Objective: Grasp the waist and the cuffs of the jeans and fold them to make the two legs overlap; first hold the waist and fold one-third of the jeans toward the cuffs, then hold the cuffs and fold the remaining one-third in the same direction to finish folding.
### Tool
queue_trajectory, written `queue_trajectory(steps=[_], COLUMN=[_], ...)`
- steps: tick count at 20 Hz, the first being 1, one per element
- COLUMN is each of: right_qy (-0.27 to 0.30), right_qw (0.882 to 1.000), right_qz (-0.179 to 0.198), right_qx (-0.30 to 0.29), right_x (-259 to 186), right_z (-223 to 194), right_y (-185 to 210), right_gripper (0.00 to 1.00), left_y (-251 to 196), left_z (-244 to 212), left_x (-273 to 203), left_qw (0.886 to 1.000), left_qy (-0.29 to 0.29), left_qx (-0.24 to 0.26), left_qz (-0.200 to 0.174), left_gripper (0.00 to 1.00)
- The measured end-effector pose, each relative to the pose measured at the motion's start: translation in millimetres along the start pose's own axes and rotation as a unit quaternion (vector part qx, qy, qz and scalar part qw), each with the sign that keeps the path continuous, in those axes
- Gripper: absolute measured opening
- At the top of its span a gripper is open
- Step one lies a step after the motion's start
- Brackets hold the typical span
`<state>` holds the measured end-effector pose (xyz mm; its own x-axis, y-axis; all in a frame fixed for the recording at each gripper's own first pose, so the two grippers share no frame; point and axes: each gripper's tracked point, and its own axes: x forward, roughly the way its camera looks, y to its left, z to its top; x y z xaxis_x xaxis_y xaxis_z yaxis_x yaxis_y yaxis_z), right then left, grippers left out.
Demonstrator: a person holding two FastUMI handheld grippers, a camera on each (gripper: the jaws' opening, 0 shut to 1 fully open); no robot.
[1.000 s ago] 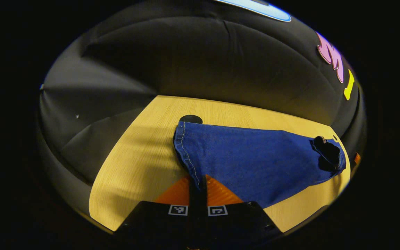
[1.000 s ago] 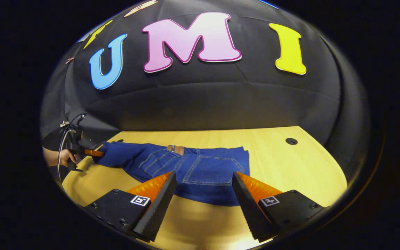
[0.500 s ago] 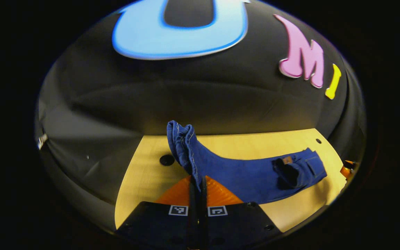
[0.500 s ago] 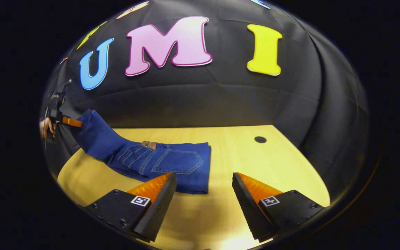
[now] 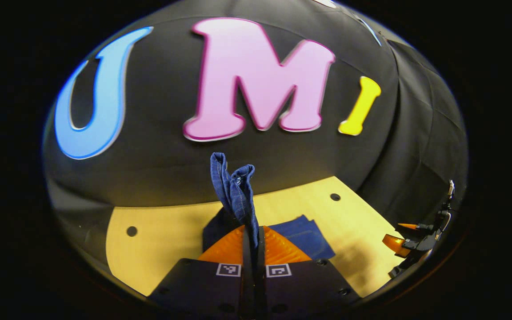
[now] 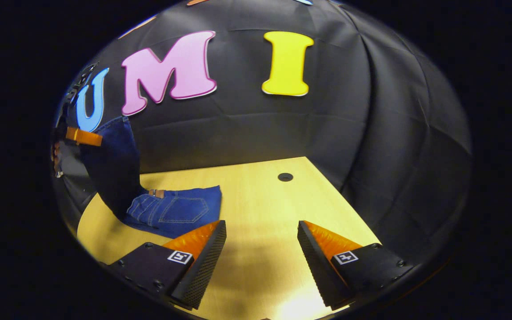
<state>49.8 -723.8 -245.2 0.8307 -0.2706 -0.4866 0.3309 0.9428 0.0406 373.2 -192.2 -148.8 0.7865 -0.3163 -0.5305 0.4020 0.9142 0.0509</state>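
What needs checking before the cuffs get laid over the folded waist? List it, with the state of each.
1. Left gripper shut on the cuffs: ok.
2. Cuffs lifted off the table: ok.
3. Folded waist section lying flat: ok.
4. Right gripper open, holding nothing, beside the jeans: ok.
5. Both leg layers caught evenly between the fingers: cannot tell.
6. Landing spot on the waist section free of the right gripper: ok.

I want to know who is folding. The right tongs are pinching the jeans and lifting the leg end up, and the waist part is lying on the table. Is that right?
Not quite: the left tongs are pinching the jeans, as the left gripper view shows. The right tongs are open over the table. The rest is right: the leg end is lifted and the waist part lies on the table.
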Motion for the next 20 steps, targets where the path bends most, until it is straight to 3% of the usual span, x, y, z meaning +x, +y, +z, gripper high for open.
queue_trajectory(steps=[5,9,12,14,17,20], right_qy=[-0.001,0.003,-0.01,-0.014,-0.024,-0.042], right_qw=[0.999,0.997,0.996,0.996,0.997,0.998], right_qz=[-0.026,-0.053,-0.072,-0.071,-0.059,-0.037], right_qx=[0.028,0.061,0.056,0.053,0.041,0.026], right_x=[-19,-42,-64,-71,-81,-100], right_z=[7,4,13,20,35,53], right_y=[-42,-70,-84,-84,-74,-54], right_gripper=[0.98,0.99,0.98,0.98,0.98,0.98], left_y=[-90,-115,-122,-132,-148,-141], left_z=[-55,-110,-128,-129,-112,-91], left_x=[55,99,112,107,93,53], left_qw=[0.995,0.99,0.989,0.988,0.987,0.99], left_qy=[0.074,0.131,0.142,0.138,0.097,0.046], left_qx=[-0.023,-0.023,-0.044,-0.067,-0.106,-0.12], left_qz=[-0.061,-0.039,-0.022,-0.032,-0.066,-0.066], left_gripper=[0.06,0.06,0.06,0.14,0.53,0.9])
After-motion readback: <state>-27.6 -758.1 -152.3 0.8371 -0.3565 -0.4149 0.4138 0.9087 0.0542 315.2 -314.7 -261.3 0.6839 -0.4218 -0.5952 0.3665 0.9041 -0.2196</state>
